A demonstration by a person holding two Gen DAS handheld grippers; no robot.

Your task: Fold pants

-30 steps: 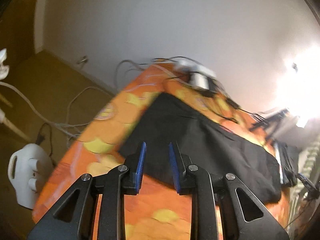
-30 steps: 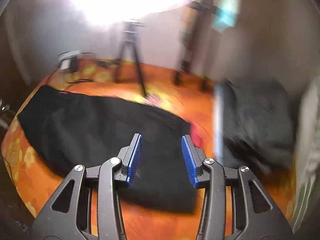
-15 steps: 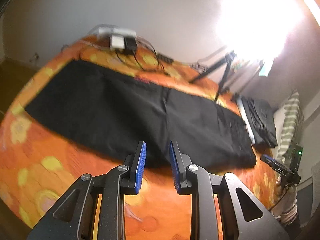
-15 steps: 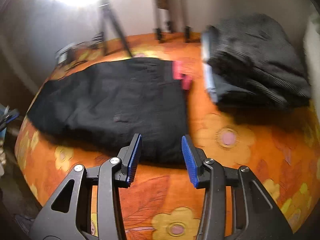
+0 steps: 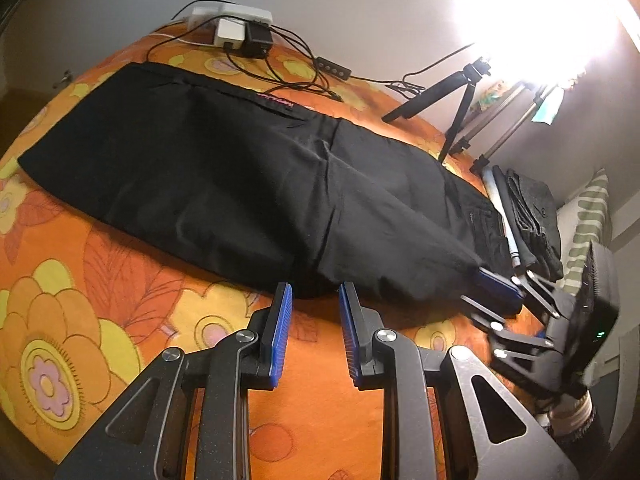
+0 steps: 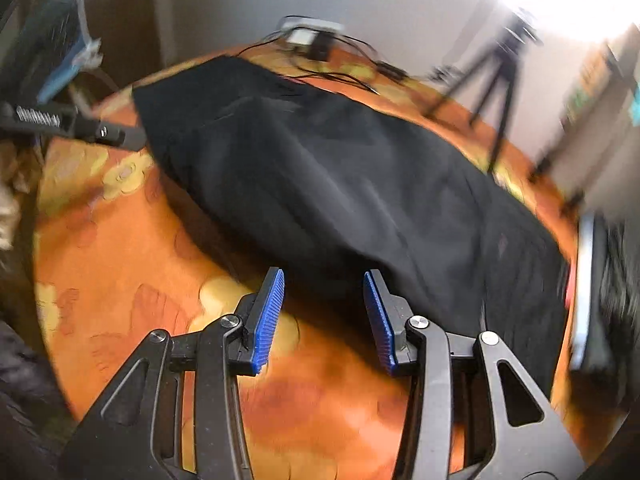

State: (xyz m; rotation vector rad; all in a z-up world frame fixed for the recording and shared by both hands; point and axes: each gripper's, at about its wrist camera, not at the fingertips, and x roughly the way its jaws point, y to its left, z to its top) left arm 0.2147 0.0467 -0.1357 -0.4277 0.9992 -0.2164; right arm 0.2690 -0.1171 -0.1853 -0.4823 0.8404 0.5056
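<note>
Black pants (image 5: 248,176) lie flat lengthwise on an orange flowered bedspread (image 5: 100,300); they also show in the right wrist view (image 6: 340,184). My left gripper (image 5: 314,300) is open and empty, its tips just short of the pants' near edge. My right gripper (image 6: 324,284) is open and empty, at the near edge of the pants. The right gripper also shows in the left wrist view (image 5: 496,286) at the pants' right end.
A power strip with chargers and cables (image 5: 236,32) lies at the far edge. A black tripod (image 5: 456,96) stands at the back right. A pile of dark folded clothes (image 5: 528,216) sits right of the pants. A striped pillow (image 5: 588,220) lies beyond.
Both grippers have swung and come lower towards the near edge of the pants. The right gripper has come into the left wrist view. Both stay open.
</note>
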